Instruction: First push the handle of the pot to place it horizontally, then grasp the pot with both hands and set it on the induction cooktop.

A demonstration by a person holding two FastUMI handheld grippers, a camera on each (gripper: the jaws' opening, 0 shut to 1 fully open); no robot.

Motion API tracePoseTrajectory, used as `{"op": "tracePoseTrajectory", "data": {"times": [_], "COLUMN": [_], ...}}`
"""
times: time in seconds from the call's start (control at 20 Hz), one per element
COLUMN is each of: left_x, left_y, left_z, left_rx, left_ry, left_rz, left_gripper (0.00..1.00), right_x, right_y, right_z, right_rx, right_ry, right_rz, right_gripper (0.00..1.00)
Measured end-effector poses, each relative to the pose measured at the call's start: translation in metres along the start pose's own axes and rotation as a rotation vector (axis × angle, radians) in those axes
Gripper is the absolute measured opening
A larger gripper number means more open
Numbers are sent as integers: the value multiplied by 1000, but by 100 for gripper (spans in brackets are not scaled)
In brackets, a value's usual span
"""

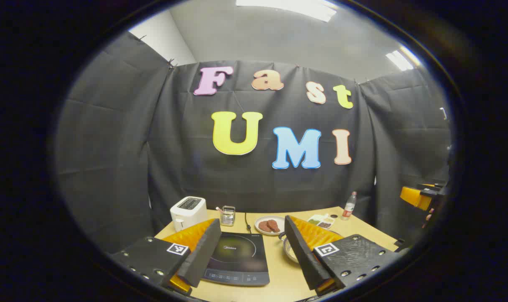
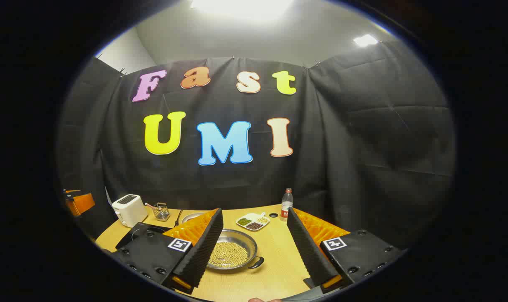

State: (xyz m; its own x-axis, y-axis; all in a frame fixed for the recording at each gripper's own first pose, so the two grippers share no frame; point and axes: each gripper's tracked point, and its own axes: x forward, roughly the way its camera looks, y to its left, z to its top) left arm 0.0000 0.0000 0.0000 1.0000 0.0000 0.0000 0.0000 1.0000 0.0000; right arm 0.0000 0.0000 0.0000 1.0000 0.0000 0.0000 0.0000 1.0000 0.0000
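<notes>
A steel pot (image 2: 231, 253) holding yellow beans sits on the wooden table, with a small black handle (image 2: 257, 263) at its near right rim. My right gripper (image 2: 254, 247) hovers above and in front of it, open, its left finger covering the pot's left edge. The black induction cooktop (image 1: 237, 258) lies flat between the fingers of my left gripper (image 1: 252, 251), which is open and holds nothing. In the left gripper view the pot (image 1: 288, 249) peeks out beside the right finger, just right of the cooktop. The cooktop (image 2: 138, 235) lies left of the pot.
A white toaster (image 1: 188, 212), a wire holder (image 1: 227, 215), a plate of meat (image 1: 270, 225), a divided dish (image 2: 252, 221) and a bottle (image 2: 286, 204) line the table's back. The table (image 2: 279, 260) has bare wood right of the pot.
</notes>
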Motion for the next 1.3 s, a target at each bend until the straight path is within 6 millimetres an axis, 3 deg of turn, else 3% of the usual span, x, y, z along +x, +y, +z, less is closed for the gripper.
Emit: {"op": "tracePoseTrajectory", "data": {"times": [0.15,0.2,0.25,0.75,1.2,1.3], "left_x": [3,4,5,13,22,20], "left_y": [4,4,4,14,23,29], "left_z": [-9,-8,-7,-12,-24,-28], "left_rx": [-2,-7,-8,-3,-25,-32], "left_ry": [22,23,19,17,38,46], "left_rz": [4,2,-2,-1,4,8], "left_gripper": [93,93,93,93,89,93], "right_x": [0,0,0,4,27,33], "right_y": [3,4,3,15,33,38], "right_z": [-2,-1,-1,-7,-25,-31], "right_rx": [-5,-4,-3,14,-14,-24], "right_ry": [9,8,8,41,158,209], "right_rz": [1,0,-3,15,80,95], "right_gripper": [98,93,98,98,98,98]}}
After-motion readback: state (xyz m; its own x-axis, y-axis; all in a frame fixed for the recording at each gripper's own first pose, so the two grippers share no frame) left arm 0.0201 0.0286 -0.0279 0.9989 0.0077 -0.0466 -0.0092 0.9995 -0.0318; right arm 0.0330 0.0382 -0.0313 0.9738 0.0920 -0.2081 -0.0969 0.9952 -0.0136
